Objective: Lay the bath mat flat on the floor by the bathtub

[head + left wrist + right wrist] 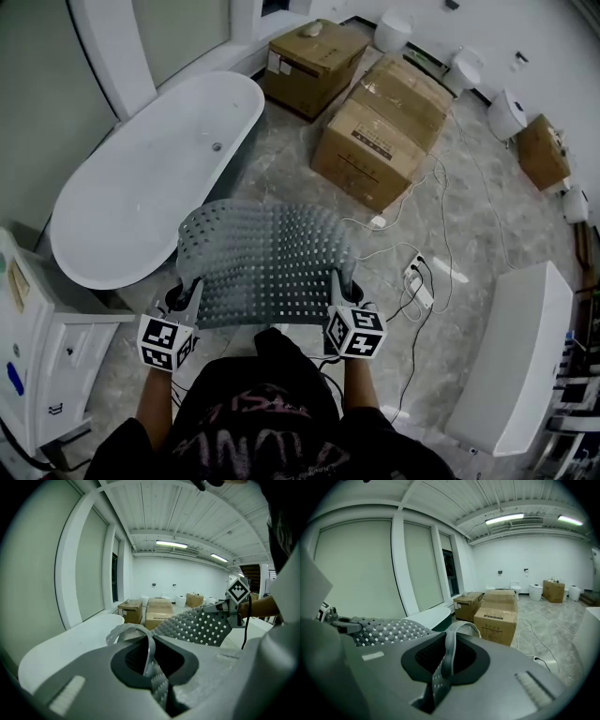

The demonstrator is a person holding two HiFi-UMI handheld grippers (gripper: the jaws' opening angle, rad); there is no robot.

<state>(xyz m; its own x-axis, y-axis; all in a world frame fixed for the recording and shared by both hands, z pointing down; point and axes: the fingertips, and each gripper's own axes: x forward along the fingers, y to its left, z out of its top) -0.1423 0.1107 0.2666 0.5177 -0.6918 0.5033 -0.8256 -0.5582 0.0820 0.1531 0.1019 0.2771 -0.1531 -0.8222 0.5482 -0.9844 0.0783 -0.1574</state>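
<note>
The grey perforated rubber bath mat [267, 258] arched away from both grippers. The left gripper [187, 296] clenched its near left corner, the right gripper [338, 292] its near right corner.

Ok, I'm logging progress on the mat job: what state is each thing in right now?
bath mat: held in the air, spread between both grippers, not yet laid down.
left hand-held gripper: shut on the mat's near left corner.
right hand-held gripper: shut on the mat's near right corner.
bathtub: empty.
cardboard boxes: closed.
</note>
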